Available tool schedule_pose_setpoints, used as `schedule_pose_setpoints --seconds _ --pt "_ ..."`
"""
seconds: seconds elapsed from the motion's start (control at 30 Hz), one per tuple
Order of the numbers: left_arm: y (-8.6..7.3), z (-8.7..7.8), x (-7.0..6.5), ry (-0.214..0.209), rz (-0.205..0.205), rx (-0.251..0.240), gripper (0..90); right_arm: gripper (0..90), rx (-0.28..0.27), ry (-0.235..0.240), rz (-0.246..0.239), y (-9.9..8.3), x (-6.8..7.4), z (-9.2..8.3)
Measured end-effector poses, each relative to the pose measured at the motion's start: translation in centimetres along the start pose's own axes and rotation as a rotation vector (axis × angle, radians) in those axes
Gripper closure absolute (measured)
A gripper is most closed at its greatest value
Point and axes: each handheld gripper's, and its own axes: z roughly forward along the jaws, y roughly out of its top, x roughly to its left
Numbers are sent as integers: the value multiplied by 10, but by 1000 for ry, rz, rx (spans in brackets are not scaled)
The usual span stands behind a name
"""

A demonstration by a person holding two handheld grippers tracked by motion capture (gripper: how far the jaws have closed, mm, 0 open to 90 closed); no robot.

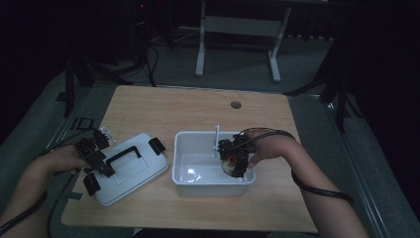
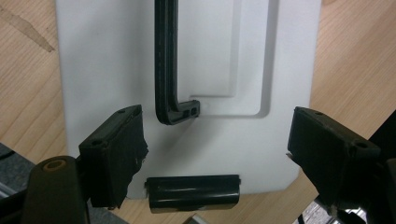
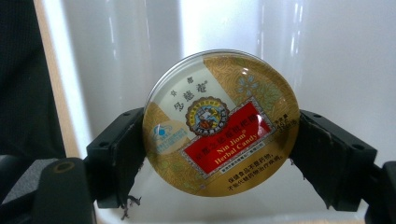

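Nearest to you, your right gripper (image 3: 219, 140) has its two black jaws pressed against opposite edges of a round gold candy tin (image 3: 220, 123), its printed lid with a red label facing the camera. In the high view that gripper (image 1: 236, 162) holds the tin (image 1: 229, 167) inside an open white plastic bin (image 1: 184, 171), low at the bin's right end, near its front wall; whether the tin touches the floor of the bin cannot be told. The rest of the bin's pale floor lies bare, and a thin white upright piece (image 1: 217, 139) rises at its back wall. To the left, your left gripper (image 1: 94, 157) hovers over the near corner of the bin's white lid (image 1: 136, 171), which lies flat on the wooden table (image 1: 168, 106), apart from the bin. Its jaws stand wide apart with nothing between them; below them show the lid's black handle (image 2: 166, 70) and one black latch (image 2: 194, 192). Farther back, a small round hole (image 1: 236, 104) sits in the tabletop.
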Motion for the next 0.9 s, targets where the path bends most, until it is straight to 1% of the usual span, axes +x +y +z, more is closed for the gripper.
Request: schedule_pose_setpoints --seconds 0.23,0.27,0.33,0.47,0.57,0.6,0.63,0.67,0.73,0.77,0.8,0.83,0.9 --pt "0 2 0 1 1 6 183 206 4 12 11 0 -9 19" --pt "0 2 0 1 3 9 183 206 5 9 6 0 -10 22" --pt "0 3 -1 -5 3 13 183 206 10 19 15 -1 -12 27" --pt "0 4 0 -4 6 15 183 206 24 21 17 -3 -15 39" --pt "1 5 0 -7 10 17 183 206 38 12 9 -3 -16 46" --pt "1 5 0 -7 10 17 183 206 38 12 9 -3 -16 46" --pt "1 5 0 -7 10 17 183 206 30 5 -2 -2 -15 47" --pt "1 5 0 -7 7 17 183 206 34 0 -14 0 -15 50" --pt "1 6 1 -9 7 19 183 206 54 6 -29 2 -14 54" --pt "1 6 1 -9 7 19 183 206 54 6 -29 2 -14 54" --pt "0 6 2 -9 0 19 183 206 61 11 -33 3 -14 56" --pt "0 6 2 -9 1 19 183 206 83 7 -52 4 -14 62" --pt "0 6 1 -10 4 20 183 206 104 11 -60 5 -14 67"
